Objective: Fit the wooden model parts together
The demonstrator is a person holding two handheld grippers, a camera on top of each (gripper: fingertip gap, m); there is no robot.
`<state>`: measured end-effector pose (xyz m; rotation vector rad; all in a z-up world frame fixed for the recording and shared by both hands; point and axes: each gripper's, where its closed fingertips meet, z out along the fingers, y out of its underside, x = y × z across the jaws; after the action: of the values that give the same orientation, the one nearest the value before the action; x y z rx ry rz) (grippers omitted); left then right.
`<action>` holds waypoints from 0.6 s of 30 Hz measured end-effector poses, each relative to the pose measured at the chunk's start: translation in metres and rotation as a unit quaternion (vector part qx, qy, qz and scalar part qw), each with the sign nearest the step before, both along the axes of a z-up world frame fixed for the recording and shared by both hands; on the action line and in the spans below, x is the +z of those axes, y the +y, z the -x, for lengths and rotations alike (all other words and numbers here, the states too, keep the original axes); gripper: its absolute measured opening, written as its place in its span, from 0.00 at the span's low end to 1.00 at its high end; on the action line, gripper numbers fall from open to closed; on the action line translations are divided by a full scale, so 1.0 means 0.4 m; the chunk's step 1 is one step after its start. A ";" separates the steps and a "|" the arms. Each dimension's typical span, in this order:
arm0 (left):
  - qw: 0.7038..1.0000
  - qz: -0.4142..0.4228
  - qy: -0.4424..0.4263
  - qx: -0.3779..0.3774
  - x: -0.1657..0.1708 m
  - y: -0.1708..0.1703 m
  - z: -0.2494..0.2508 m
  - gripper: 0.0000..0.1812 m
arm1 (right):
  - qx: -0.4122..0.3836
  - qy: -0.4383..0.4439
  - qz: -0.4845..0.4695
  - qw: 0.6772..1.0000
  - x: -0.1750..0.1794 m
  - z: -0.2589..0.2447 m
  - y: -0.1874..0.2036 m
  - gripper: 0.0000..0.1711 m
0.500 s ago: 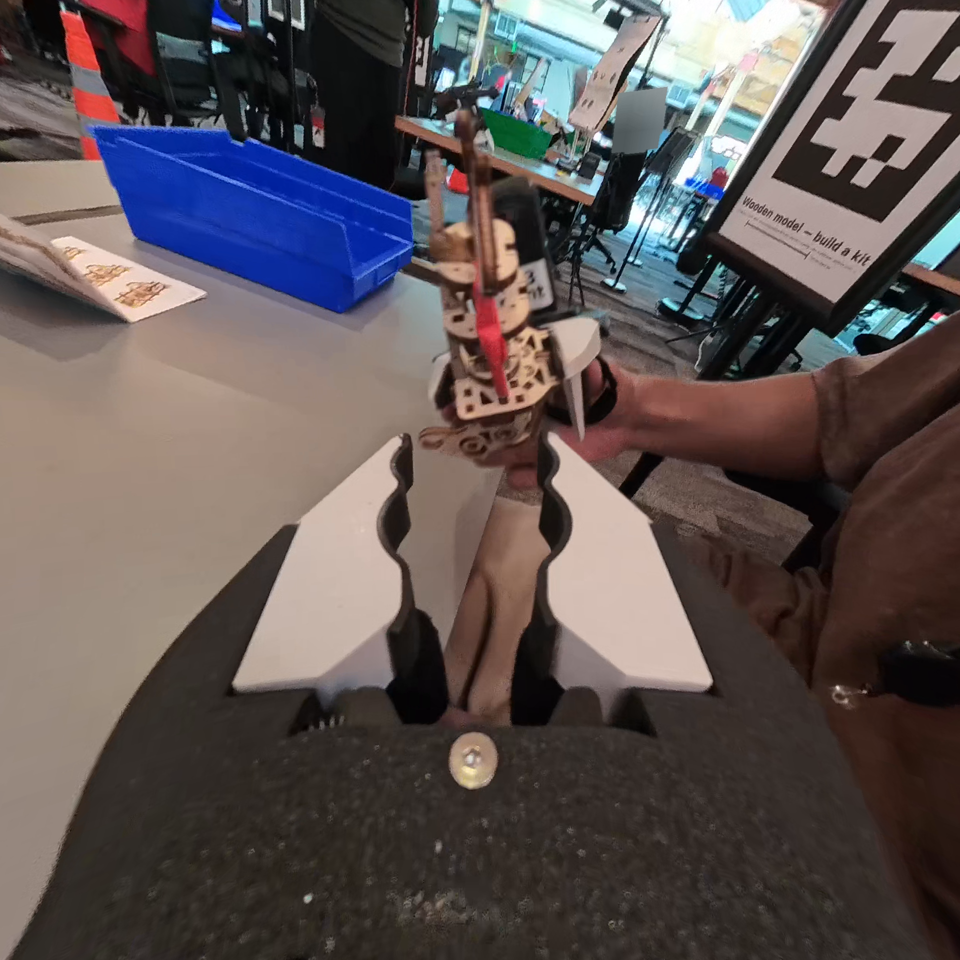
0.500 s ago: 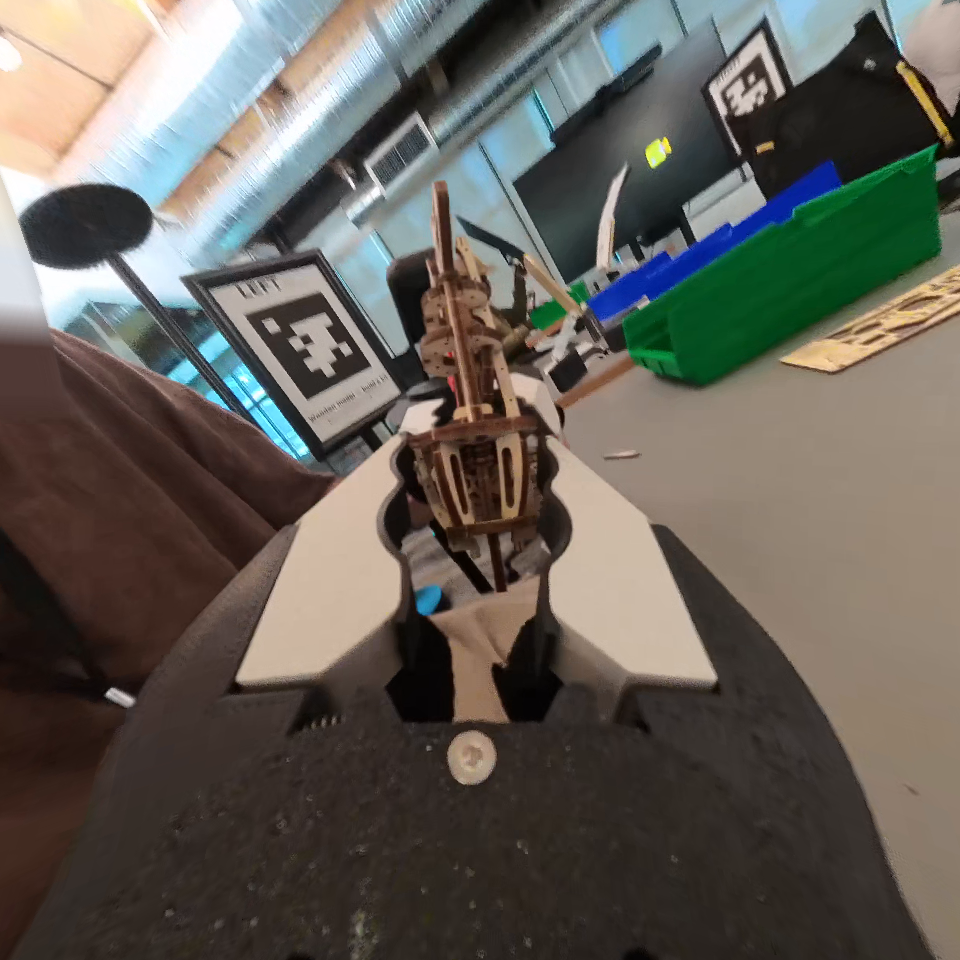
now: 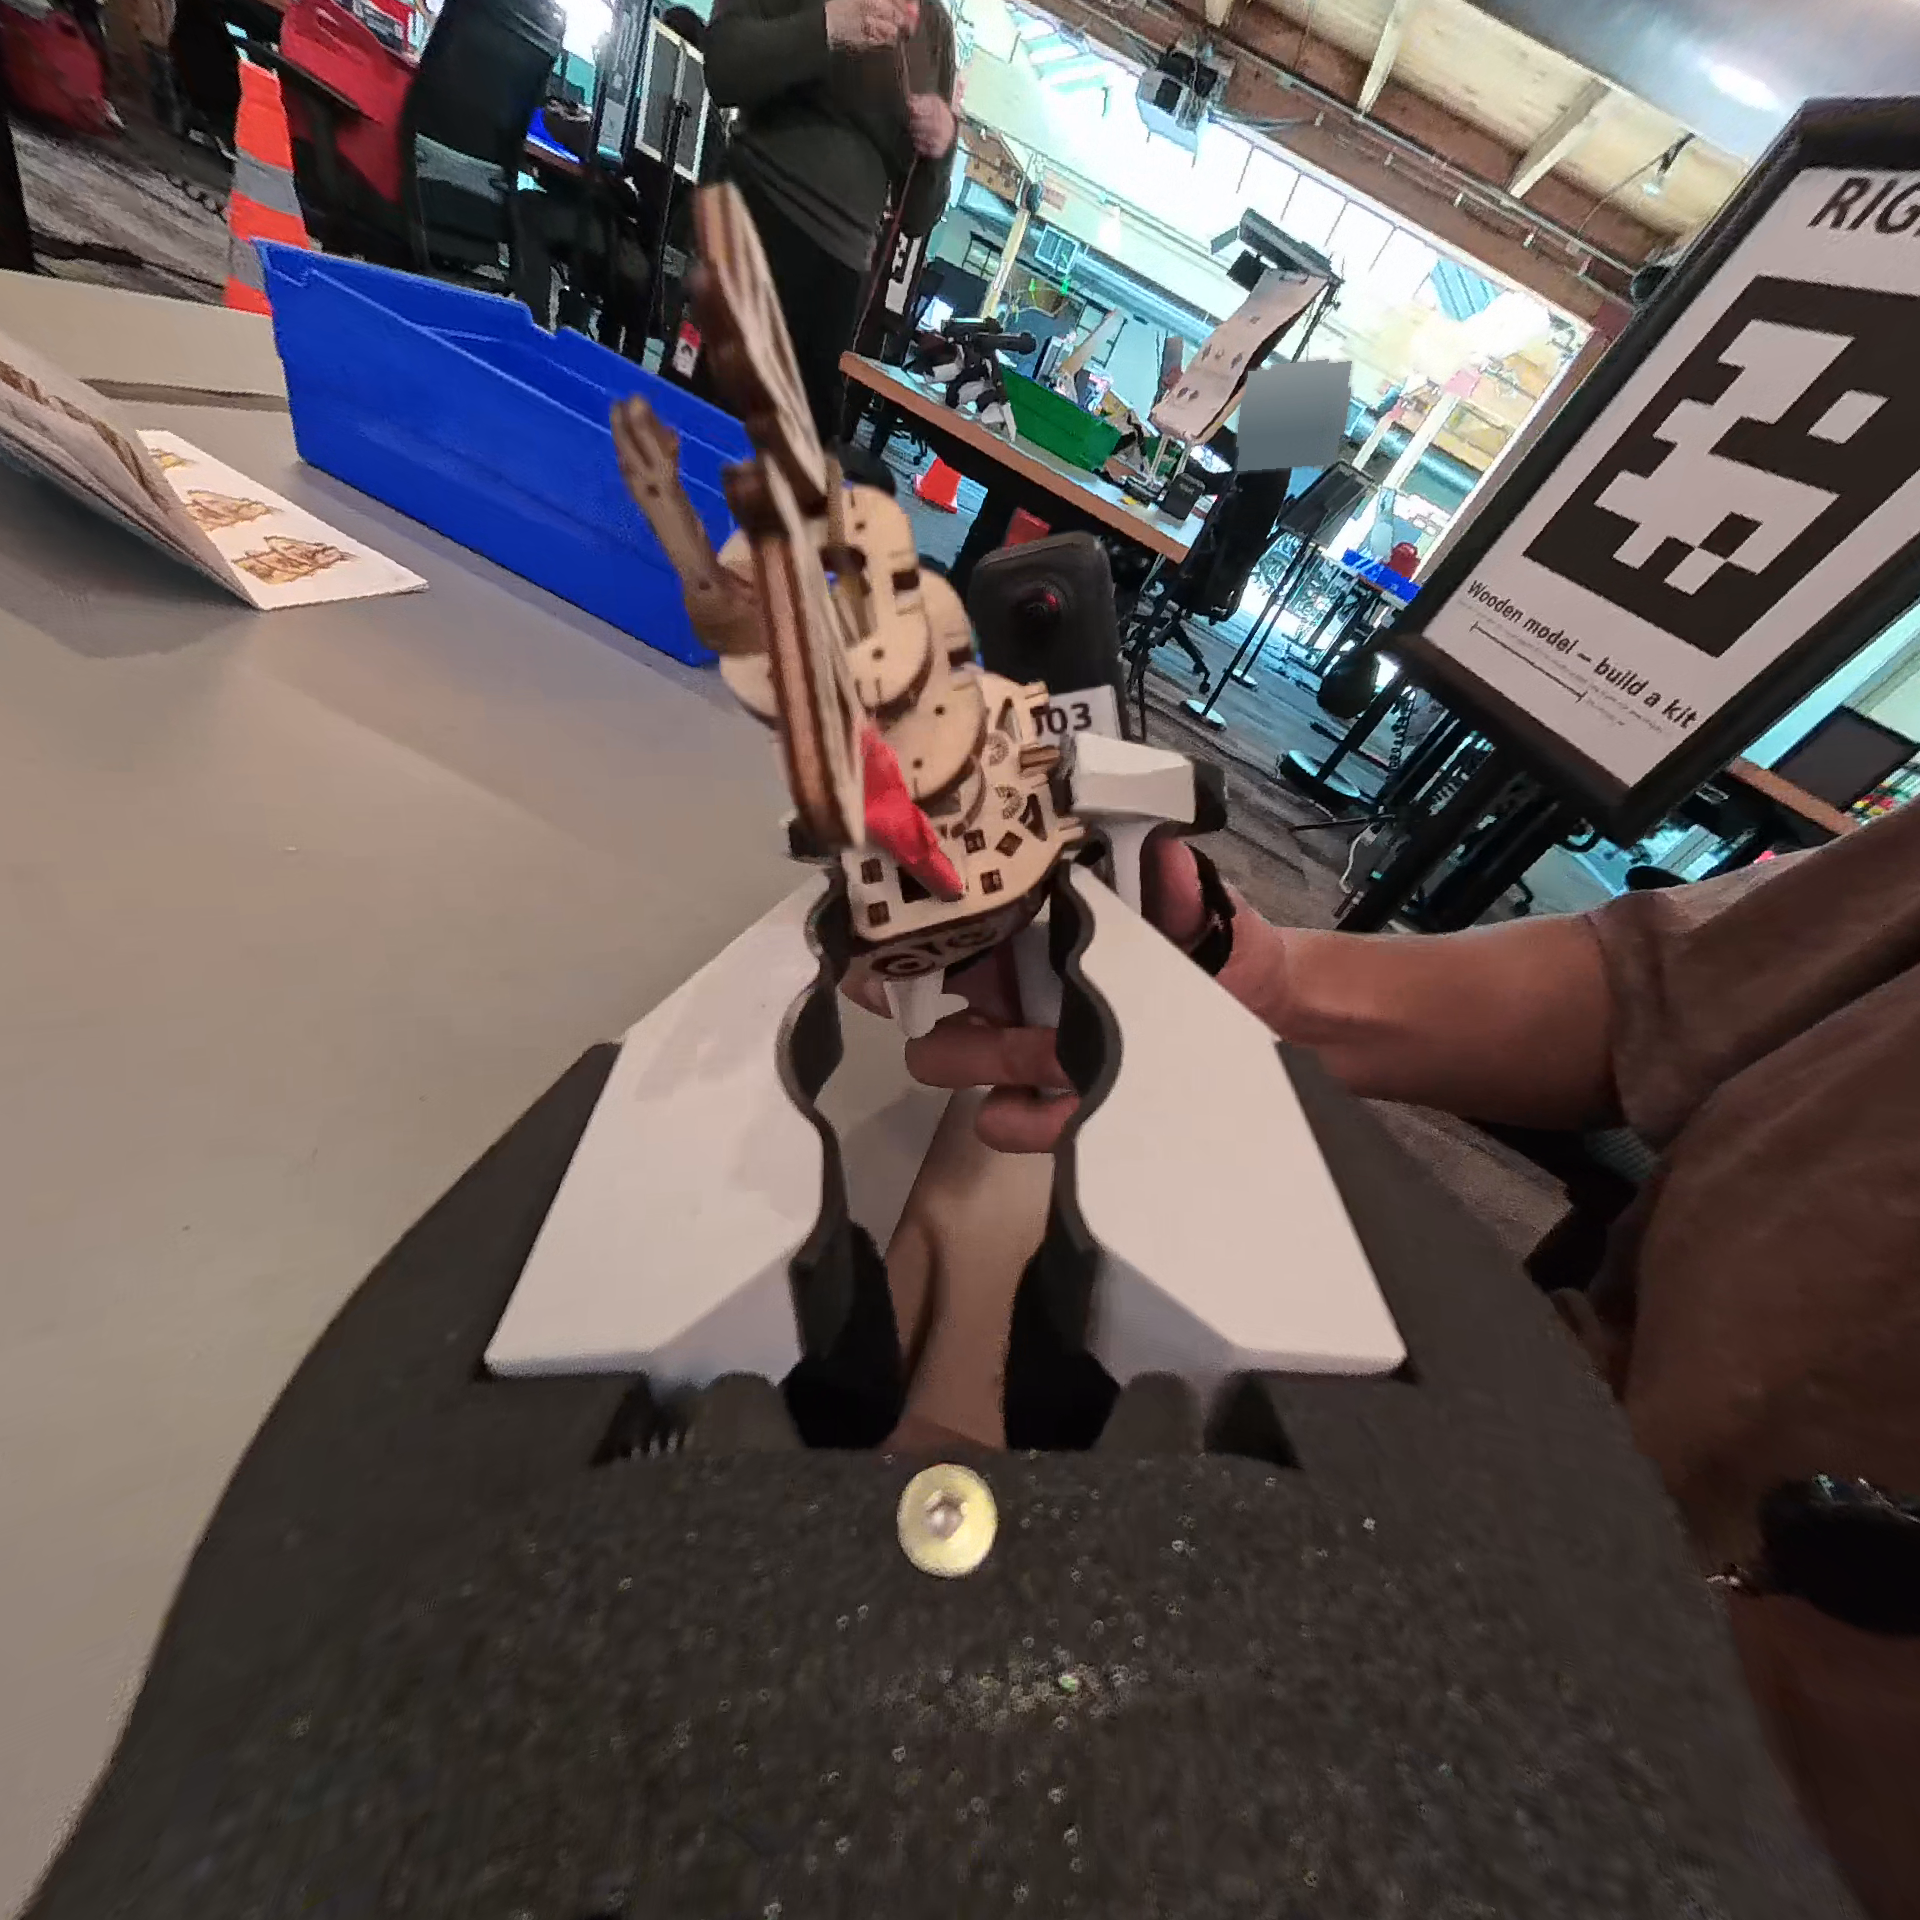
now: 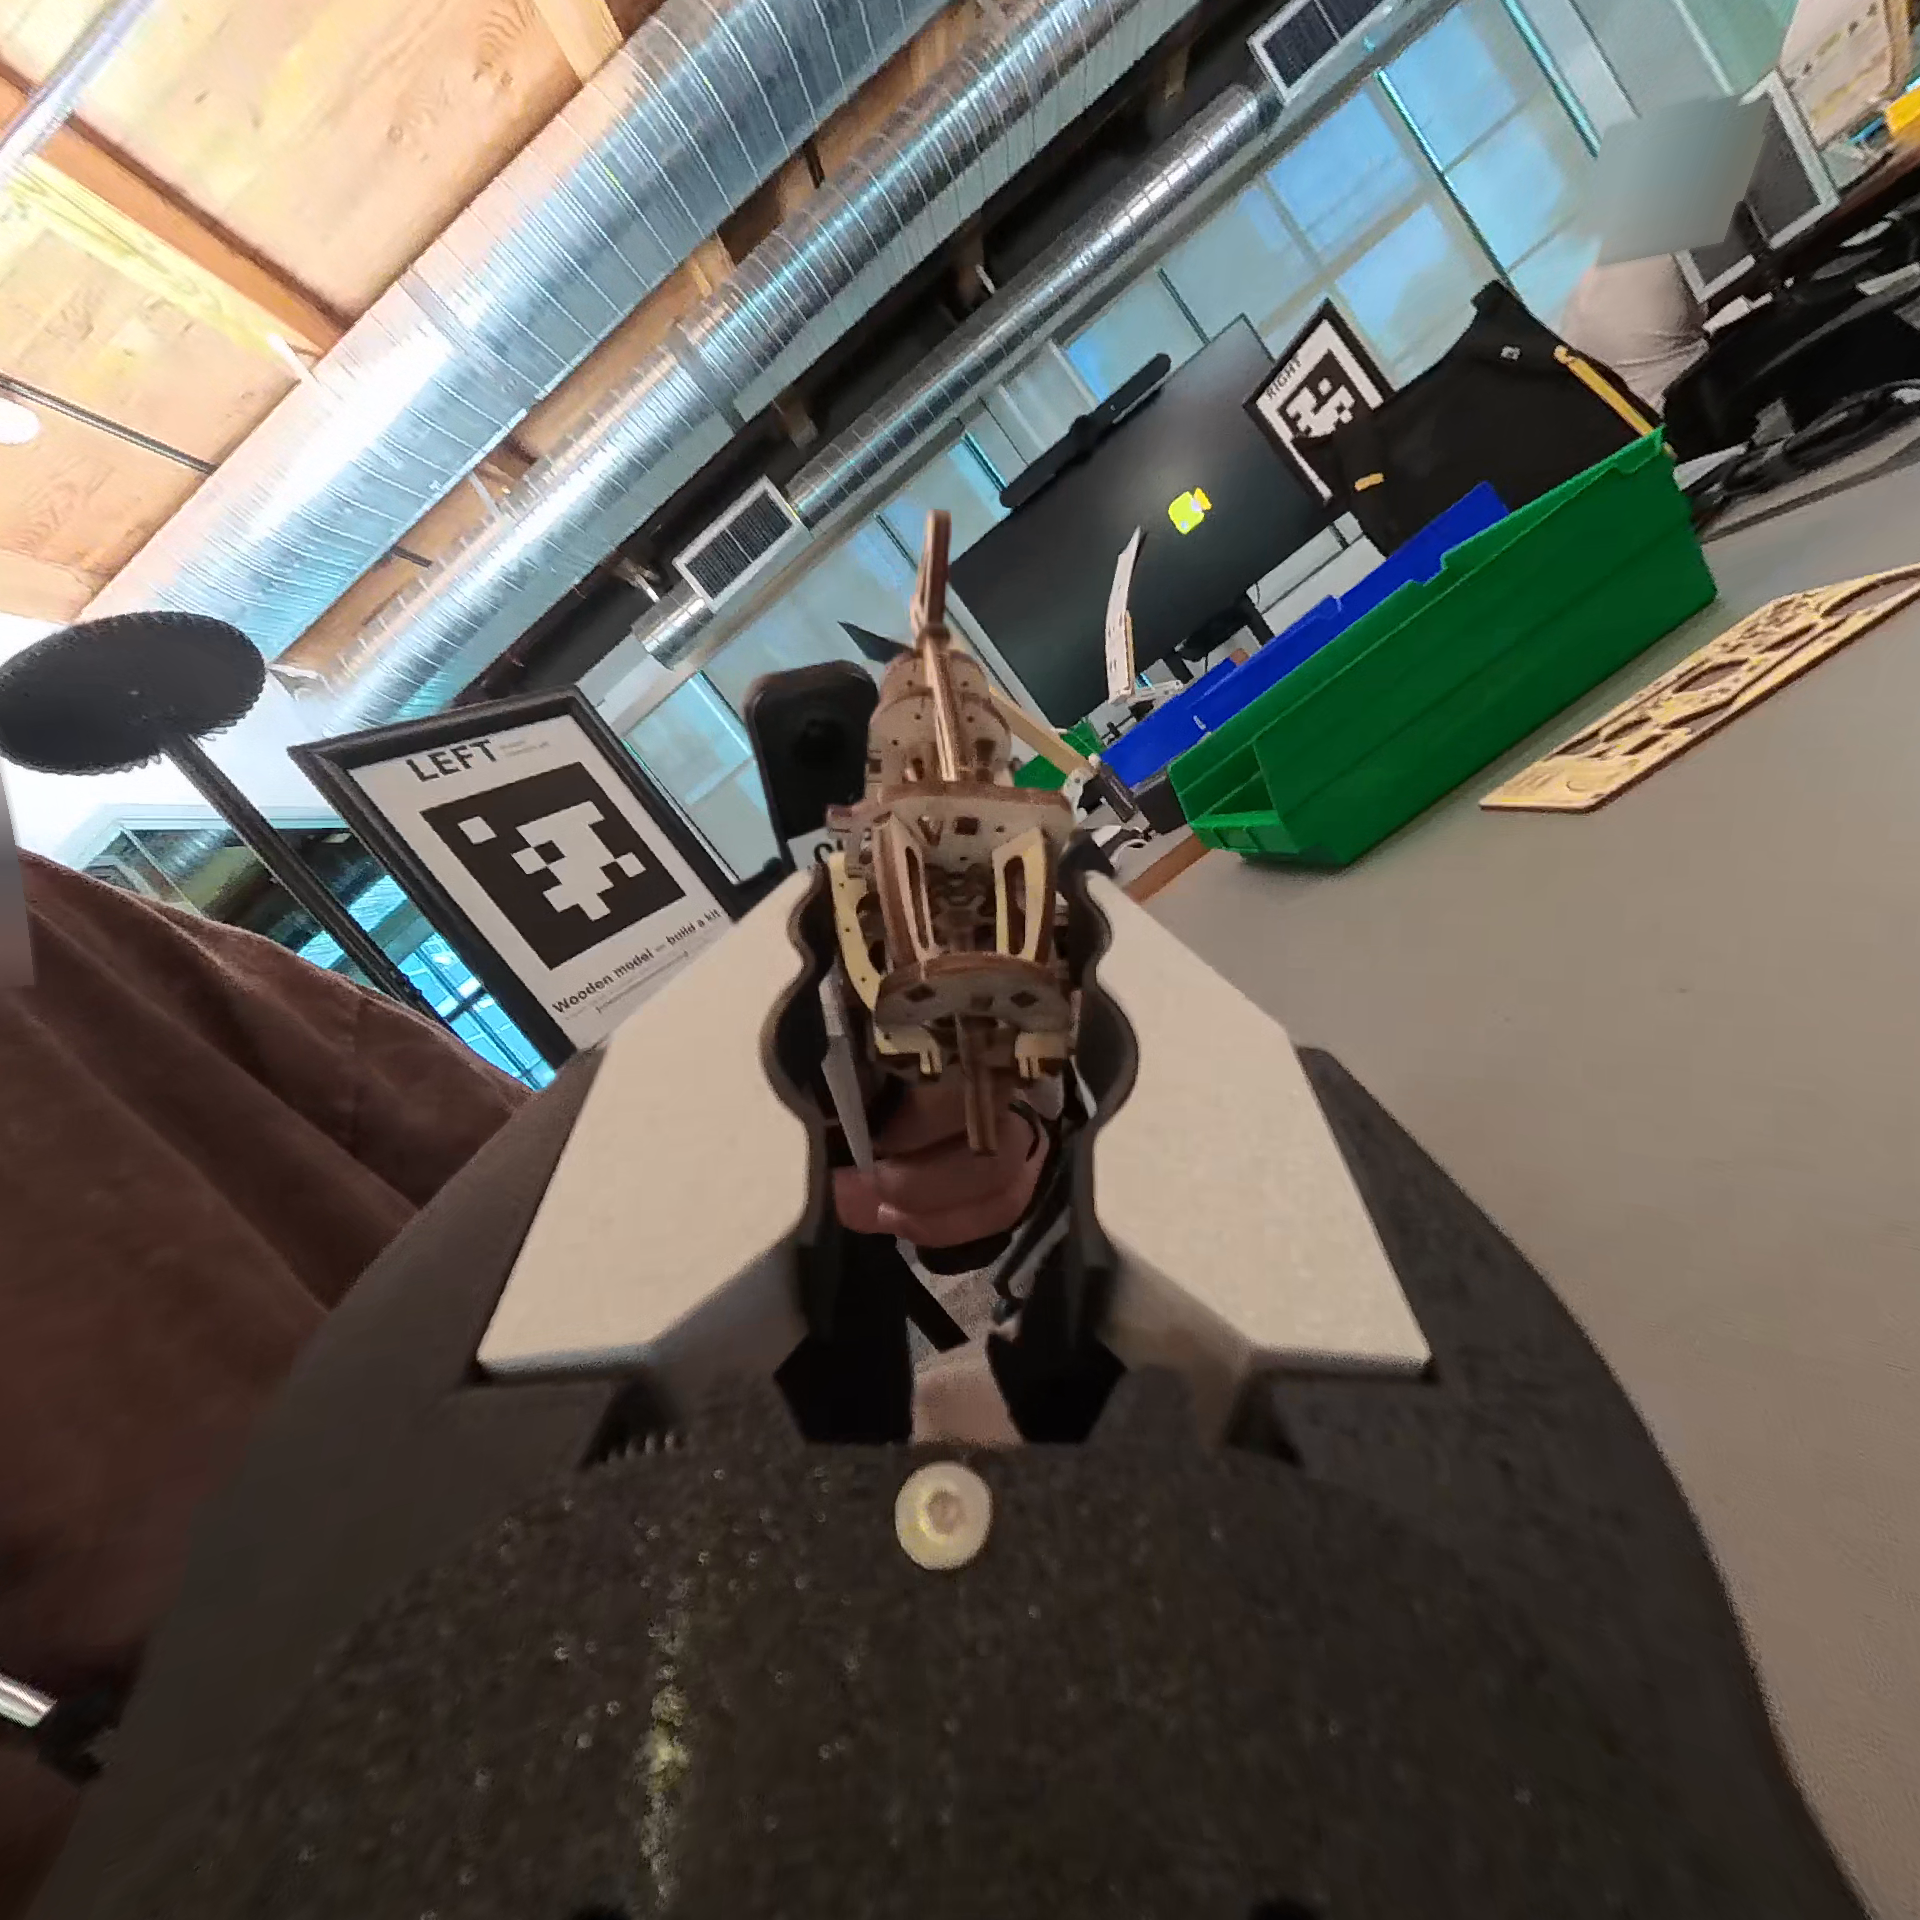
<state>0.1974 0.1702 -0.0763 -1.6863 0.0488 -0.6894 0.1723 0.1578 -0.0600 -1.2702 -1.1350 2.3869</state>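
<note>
Closest in the left wrist view: left gripper (image 3: 945,914), white fingers (image 3: 707,1143) drawn to a narrow gap, tips flanking the base of the wooden model (image 3: 914,644); cannot tell whether pressing on it or just beside it. Just past those tips, raised above the desk (image 3: 312,831), tilted with the mast up and to the left, with a red piece (image 3: 904,821) at mid-height. Under and behind it, a hand (image 3: 997,1060) and brown sleeve (image 3: 1766,1039) carrying the right gripper (image 3: 1029,904), one white finger against the model's far side. Farther left on the desk, an open booklet (image 3: 239,530), then a blue bin (image 3: 468,436); off to the right, a framed black-and-white sign (image 3: 1704,488). Closest in the right wrist view: right gripper (image 4: 951,914), fingers (image 4: 686,1143) narrow and clamped on the model's lower end, mast pointing up and away. Beyond, on the desk to the right, a flat wooden sheet (image 4: 1704,707), then a green bin (image 4: 1455,707); to the left, a second framed sign (image 4: 551,862).
</note>
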 end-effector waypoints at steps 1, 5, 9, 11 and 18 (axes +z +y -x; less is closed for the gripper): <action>1.000 0.003 -0.006 -0.002 -0.005 0.000 0.000 0.20 | 0.003 -0.006 -0.004 1.000 -0.005 0.000 -0.001 0.25; 1.000 0.003 -0.019 -0.024 -0.006 -0.009 0.000 0.19 | 0.058 -0.018 -0.028 0.998 -0.011 -0.020 -0.007 0.31; 0.996 0.038 0.010 -0.080 -0.036 -0.038 -0.016 0.20 | 0.104 -0.043 -0.040 0.993 -0.017 -0.040 0.006 0.37; 0.993 0.053 0.040 -0.101 -0.055 -0.051 -0.025 0.20 | 0.124 -0.061 -0.063 0.988 -0.036 -0.046 -0.001 0.36; 0.987 0.080 0.084 -0.110 -0.072 -0.063 -0.024 0.20 | 0.152 -0.083 -0.097 0.980 -0.070 -0.059 -0.034 0.20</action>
<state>0.2072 0.1451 -0.1053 -1.9100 0.3100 -0.7289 0.1957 0.1443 -0.0881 -1.3313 -1.6780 2.3287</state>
